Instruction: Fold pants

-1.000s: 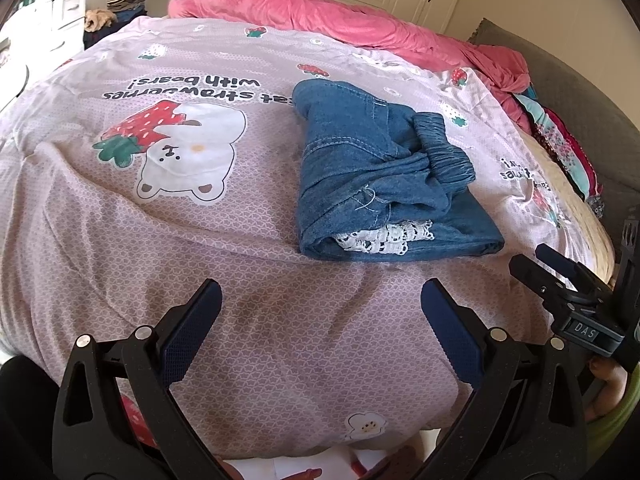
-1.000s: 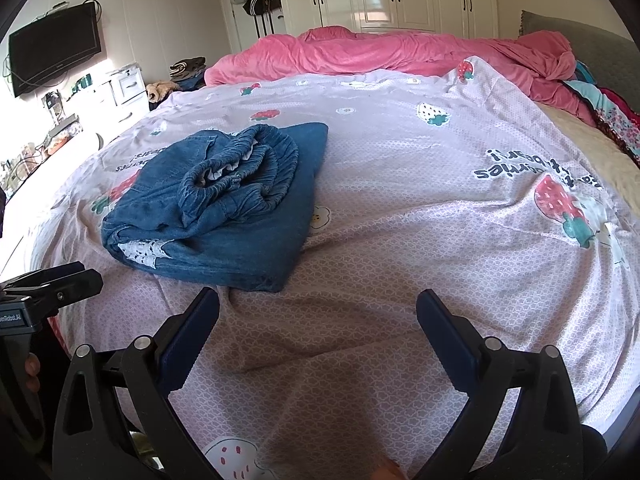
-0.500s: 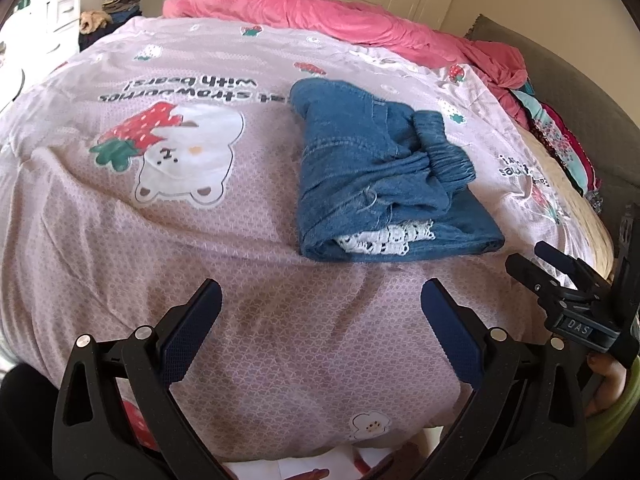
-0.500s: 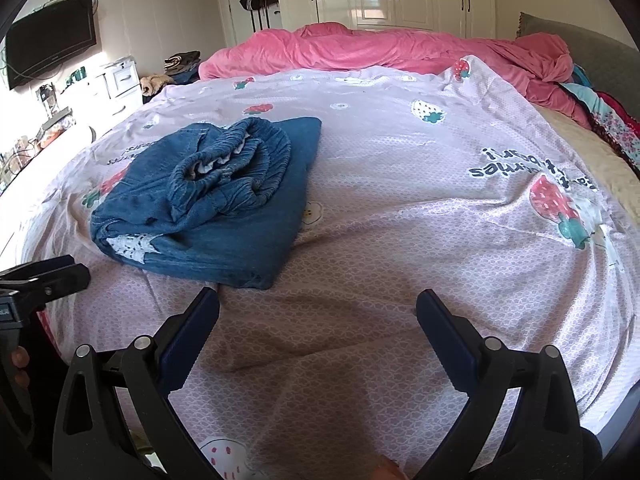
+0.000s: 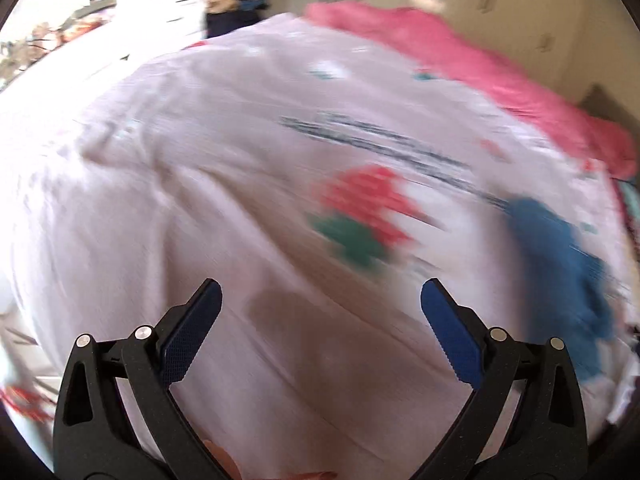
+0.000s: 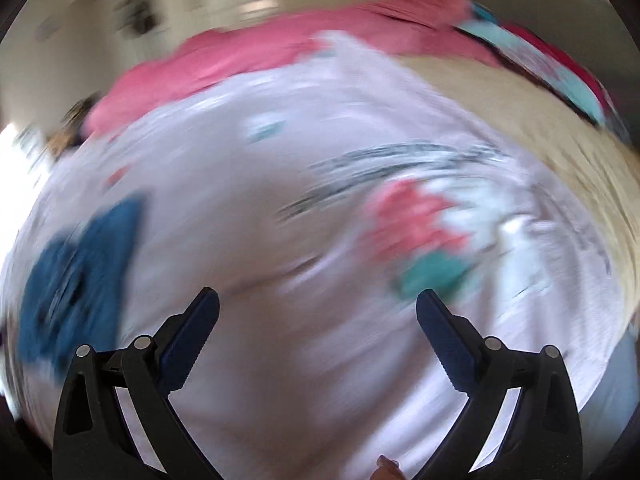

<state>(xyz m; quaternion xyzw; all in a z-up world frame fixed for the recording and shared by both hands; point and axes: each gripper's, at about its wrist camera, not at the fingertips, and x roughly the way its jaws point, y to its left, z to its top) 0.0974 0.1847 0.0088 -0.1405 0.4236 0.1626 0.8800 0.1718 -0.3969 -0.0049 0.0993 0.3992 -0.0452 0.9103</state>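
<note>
Both views are heavily blurred. The folded blue denim pants (image 5: 560,264) lie on the pink bedspread (image 5: 240,160) at the far right of the left wrist view and show again as pants (image 6: 72,272) at the far left of the right wrist view. My left gripper (image 5: 320,300) is open over bare bedspread, well left of the pants, with nothing between its fingers. My right gripper (image 6: 318,308) is open too, over bedspread (image 6: 280,160) well right of the pants, holding nothing.
A pink duvet (image 5: 460,64) is heaped along the far side of the bed, the same duvet (image 6: 260,56) in the right wrist view. A strawberry print (image 5: 368,208) marks the spread. Bright furniture (image 5: 120,12) stands beyond the bed's left edge. Colourful cloth (image 6: 560,76) lies at far right.
Both grippers have swung outward fast, the left to the left and the right to the right, so the pants slid to each view's edge. Both stay open and the pants lie unmoved.
</note>
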